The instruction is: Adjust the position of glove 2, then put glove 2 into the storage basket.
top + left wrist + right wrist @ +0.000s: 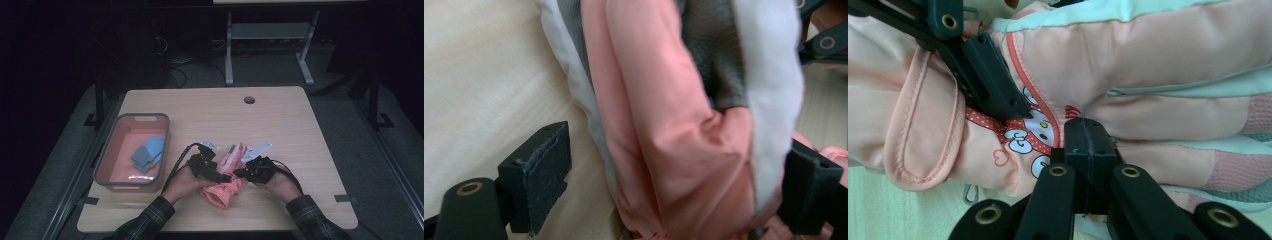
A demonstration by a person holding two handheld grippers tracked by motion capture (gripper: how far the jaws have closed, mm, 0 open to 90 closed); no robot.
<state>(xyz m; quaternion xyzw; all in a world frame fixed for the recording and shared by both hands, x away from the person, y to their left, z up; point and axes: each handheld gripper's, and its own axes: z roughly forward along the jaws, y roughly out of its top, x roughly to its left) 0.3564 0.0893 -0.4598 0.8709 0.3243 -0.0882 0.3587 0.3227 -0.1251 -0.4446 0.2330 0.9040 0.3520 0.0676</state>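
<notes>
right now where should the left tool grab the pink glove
Take the pink glove across its bunched cuff end, coming down from above. The left tool, open, already straddles that narrow roll, one pad on each side, while the right tool pins the middle.

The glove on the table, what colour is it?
The glove is mostly pink, with pale trim, grey patches and a cartoon print near the cuff. The right gripper view shows it best.

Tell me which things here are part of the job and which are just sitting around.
In the job:
pink glove
left gripper, jaws wide around the glove
right gripper, shut against the glove

Lying about:
grey bin at the table's left
blue items inside it
</notes>
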